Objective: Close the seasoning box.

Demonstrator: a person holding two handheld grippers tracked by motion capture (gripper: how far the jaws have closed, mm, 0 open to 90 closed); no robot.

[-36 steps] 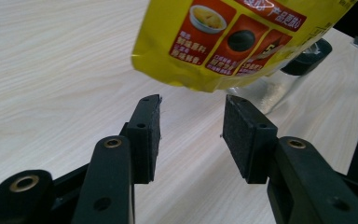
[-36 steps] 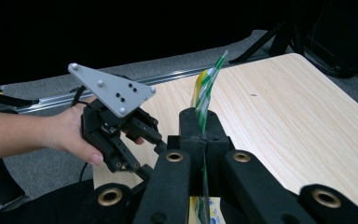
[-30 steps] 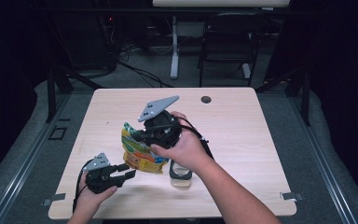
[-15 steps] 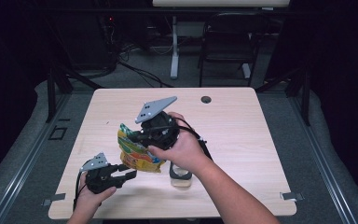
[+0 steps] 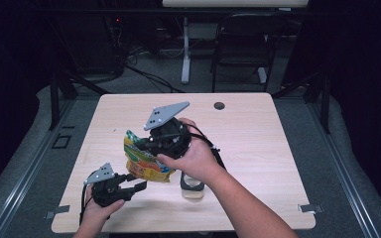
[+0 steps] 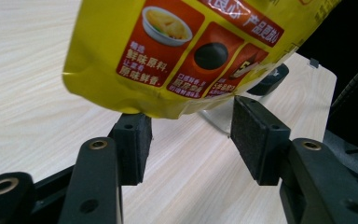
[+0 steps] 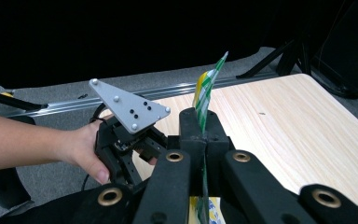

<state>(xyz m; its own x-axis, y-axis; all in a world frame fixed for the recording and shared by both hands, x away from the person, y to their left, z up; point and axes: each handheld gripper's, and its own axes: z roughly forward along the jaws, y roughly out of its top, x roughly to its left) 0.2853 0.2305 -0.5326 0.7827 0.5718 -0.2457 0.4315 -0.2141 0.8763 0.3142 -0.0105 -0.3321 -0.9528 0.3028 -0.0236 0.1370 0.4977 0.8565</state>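
Right hand-held gripper (image 7: 204, 135), clamped on the packet (image 5: 146, 161) at centre frame, holds steady while the wide-open, empty left hand-held gripper (image 6: 186, 135) closes squarely on its bottom edge.

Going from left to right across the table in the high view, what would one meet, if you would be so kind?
left gripper → yellow snack bag → right gripper → small clear cup → black cap

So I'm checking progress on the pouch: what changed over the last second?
The right gripper carried the yellow pouch slightly left, toward the left gripper. Right stays shut on its top edge; left stays open beneath it, and the clear container stayed put.
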